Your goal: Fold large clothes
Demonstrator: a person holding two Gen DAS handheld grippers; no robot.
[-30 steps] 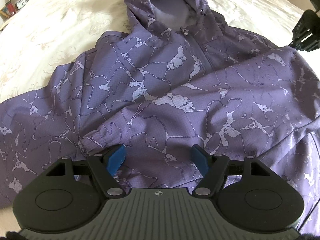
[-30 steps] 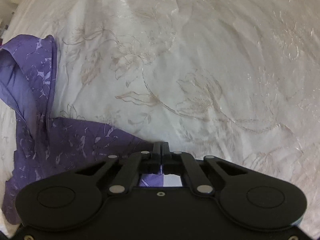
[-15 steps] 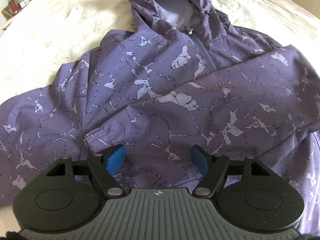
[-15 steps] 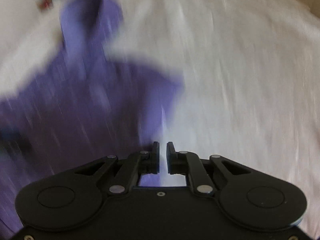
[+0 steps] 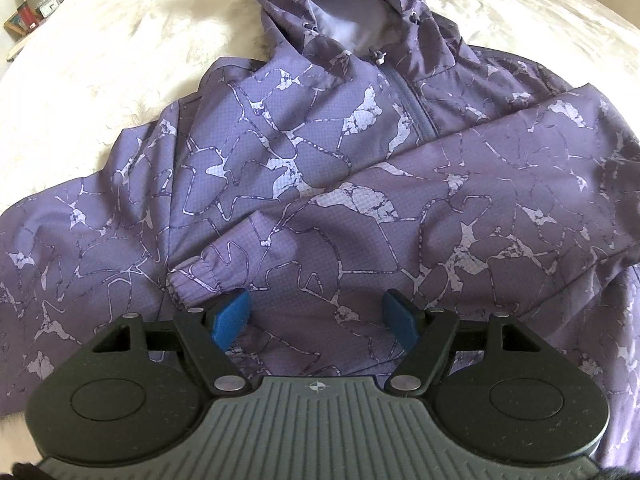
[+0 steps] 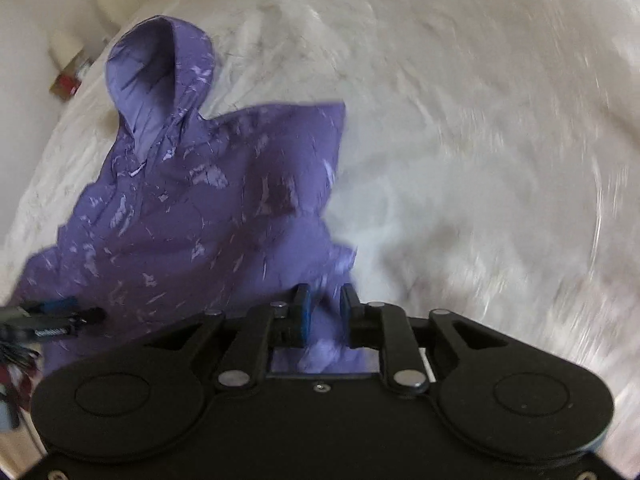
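Bedspread (image 5: 120, 60): cream, embroidered, spread under everything.
Hooded jacket (image 5: 304, 168): purple, lying flat face-up; one sleeve (image 5: 440, 224) folded across chest.
Left gripper (image 5: 316, 312): jaws spread wide, empty, over sleeve.
Right gripper (image 6: 323, 304): jaws just opening; jacket fabric between them, pads apparently clear.

A purple jacket (image 5: 304, 168) of thin woven cloth with a fine grid texture and faint sheen lies on a cream bedspread (image 5: 120, 52) of soft, slightly glossy embroidered fabric. The left gripper (image 5: 316, 312) is matt black plastic with ribbed grey casing, blue pads (image 5: 230, 316) and shiny metal pins.
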